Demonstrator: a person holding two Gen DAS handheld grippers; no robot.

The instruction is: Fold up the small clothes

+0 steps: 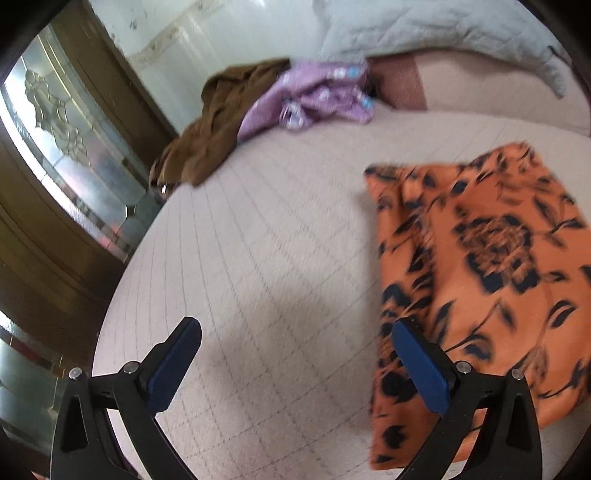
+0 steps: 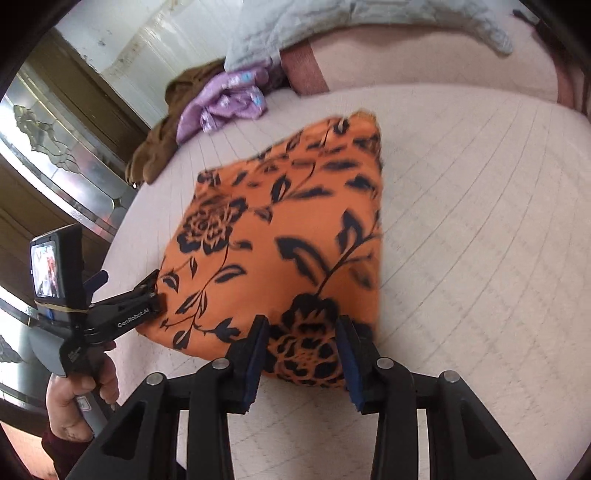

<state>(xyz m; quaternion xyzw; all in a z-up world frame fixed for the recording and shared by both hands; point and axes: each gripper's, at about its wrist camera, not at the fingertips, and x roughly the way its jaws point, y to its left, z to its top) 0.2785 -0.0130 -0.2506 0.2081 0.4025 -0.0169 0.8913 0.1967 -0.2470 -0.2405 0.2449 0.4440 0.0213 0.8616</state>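
A: Jaws first: the right gripper (image 2: 301, 354) stands part open, its blue pads either side of the near edge of the orange floral garment (image 2: 280, 240). Motion blur hides whether the pads press the cloth, so I cannot tell if it has hold.

B: And the left gripper (image 1: 295, 365)?

A: Wide open, nothing between its jaws but bare bed (image 1: 258, 240). In the right wrist view it sits at the garment's left edge, held in the person's hand (image 2: 79, 402); touching or just beside, I cannot say.

B: Where does the garment lie?

A: Flat on the quilted bed, already a rough folded rectangle, directly ahead of the right jaws and off to the right of the left jaws. Farther ahead, a lilac printed garment (image 1: 314, 96) and a brown garment (image 1: 207, 125) lie crumpled near the bed's far edge, by a pale quilt (image 1: 424, 29).

B: So which step?

A: Probably finishing the orange piece's fold. Next would be squaring it, then fetching the lilac one.
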